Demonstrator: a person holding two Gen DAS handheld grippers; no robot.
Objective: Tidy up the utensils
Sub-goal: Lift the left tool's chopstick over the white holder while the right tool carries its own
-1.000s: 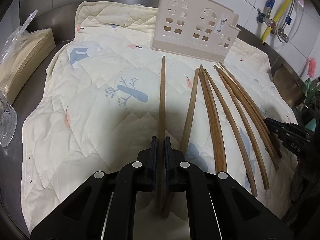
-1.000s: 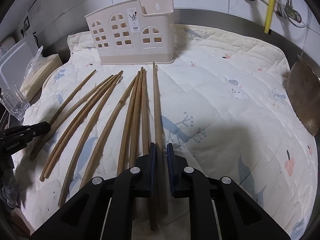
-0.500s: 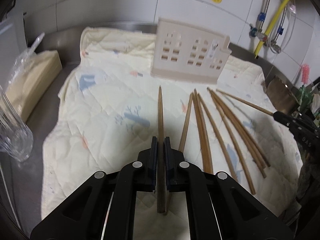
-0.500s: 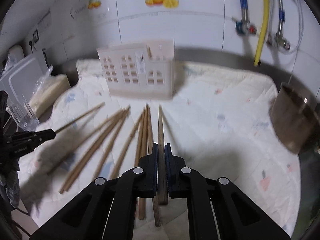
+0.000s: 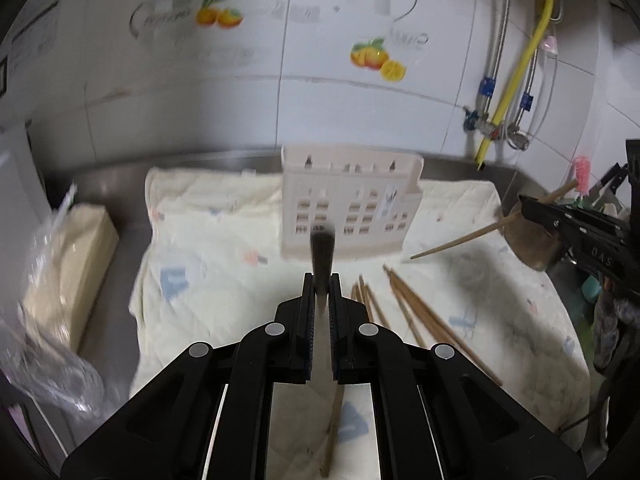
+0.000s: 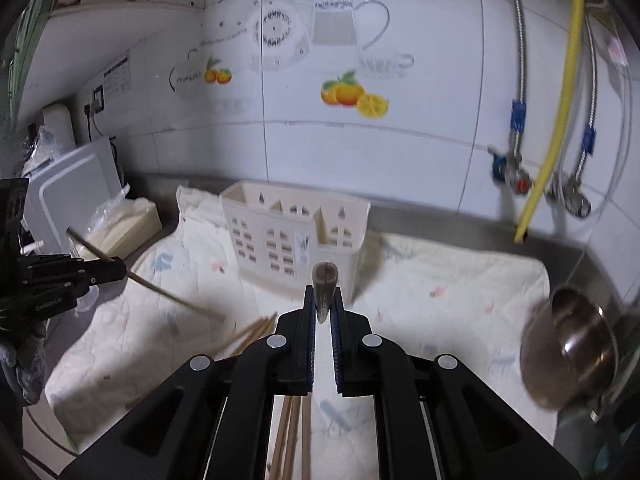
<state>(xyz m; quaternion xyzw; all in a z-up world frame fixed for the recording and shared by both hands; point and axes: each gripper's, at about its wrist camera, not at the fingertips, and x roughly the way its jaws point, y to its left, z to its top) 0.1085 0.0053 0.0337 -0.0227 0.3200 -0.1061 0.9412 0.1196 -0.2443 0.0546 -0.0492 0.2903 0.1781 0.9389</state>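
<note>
Both chopsticks [image 5: 322,258] now lifted off the quilt [image 5: 224,280].

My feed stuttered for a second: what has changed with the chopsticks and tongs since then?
Both tongs lifted and tilted up: the left tongs raised one chopstick off the quilted mat, and the right tongs raised another, both now facing the utensil holder. Both stay clamped. The loose chopsticks and holder stayed put.
</note>
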